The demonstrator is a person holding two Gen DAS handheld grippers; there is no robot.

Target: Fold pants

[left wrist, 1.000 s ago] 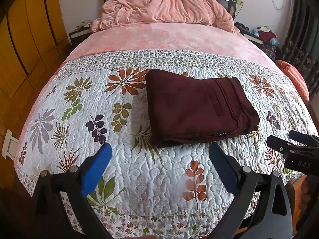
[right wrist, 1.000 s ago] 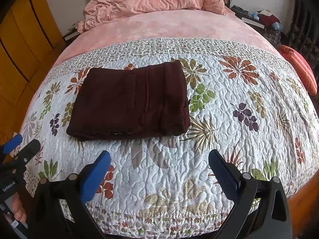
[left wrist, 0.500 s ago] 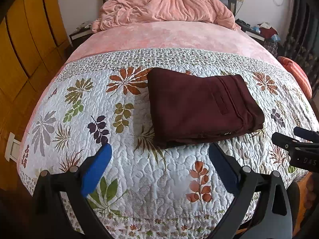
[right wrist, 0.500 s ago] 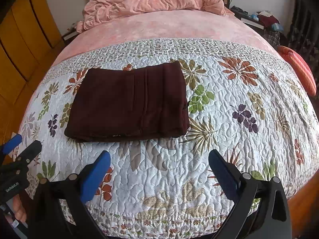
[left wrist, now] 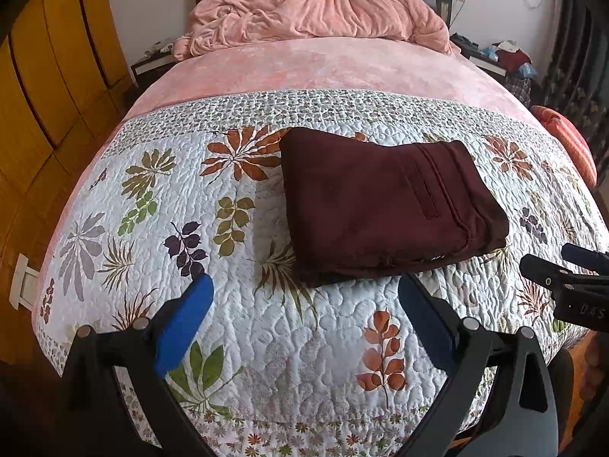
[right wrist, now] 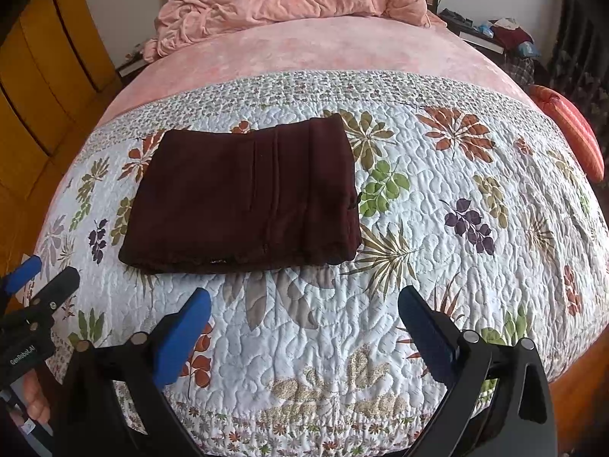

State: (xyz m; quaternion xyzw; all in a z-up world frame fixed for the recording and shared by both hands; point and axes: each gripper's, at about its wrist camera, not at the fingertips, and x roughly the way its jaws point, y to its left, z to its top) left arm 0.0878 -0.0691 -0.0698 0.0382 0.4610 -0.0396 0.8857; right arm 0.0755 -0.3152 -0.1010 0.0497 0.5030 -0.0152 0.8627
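The pants (left wrist: 384, 209), a compact folded maroon rectangle, are seen right of centre on the floral quilt (left wrist: 213, 236). The left gripper (left wrist: 304, 316) and right gripper (right wrist: 304, 320) are spread wide, empty, at lower frame. Folding appears complete; the stack is best left undisturbed.

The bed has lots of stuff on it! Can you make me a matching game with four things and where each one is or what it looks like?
Things:
1. pants
2. pink blanket
3. quilt
4. left tongs

Descriptions:
A. bunched up by the headboard
B. wide open, holding nothing
C. folded into a dark red rectangle
D. white with leaf patterns, under the pants

Pairs: 1-C, 2-A, 3-D, 4-B
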